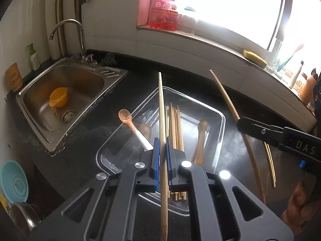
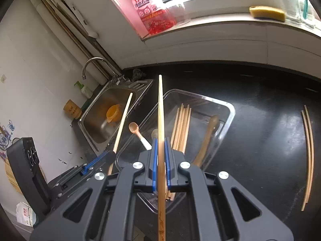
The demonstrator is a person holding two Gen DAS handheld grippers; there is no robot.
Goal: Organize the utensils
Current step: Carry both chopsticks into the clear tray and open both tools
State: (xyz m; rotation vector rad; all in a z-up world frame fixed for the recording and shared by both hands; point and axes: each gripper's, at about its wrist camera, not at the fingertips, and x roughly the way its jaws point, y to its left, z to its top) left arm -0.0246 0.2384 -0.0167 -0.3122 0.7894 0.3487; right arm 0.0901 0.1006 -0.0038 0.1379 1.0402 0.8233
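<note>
A clear plastic box (image 1: 221,120) (image 2: 230,110) sits on the black counter and holds several bamboo chopsticks (image 1: 176,124) (image 2: 182,124), a wooden spoon (image 1: 200,140) (image 2: 208,134) and a white-handled spoon (image 1: 130,122) (image 2: 137,132) leaning over its left rim. My left gripper (image 1: 163,146) is shut on one chopstick (image 1: 161,110) above the box. My right gripper (image 2: 160,146) is shut on another chopstick (image 2: 160,108), also above the box; it shows at the right of the left wrist view (image 1: 224,98). Two chopsticks (image 2: 309,150) (image 1: 269,160) lie on the counter to the right.
A steel sink (image 1: 60,100) (image 2: 112,110) with an orange cup (image 1: 59,97) and a tap (image 1: 68,32) lies left of the box. A windowsill holds a red detergent bottle (image 1: 163,6) and a yellow sponge (image 2: 267,13). A teal strainer (image 1: 14,180) is at lower left.
</note>
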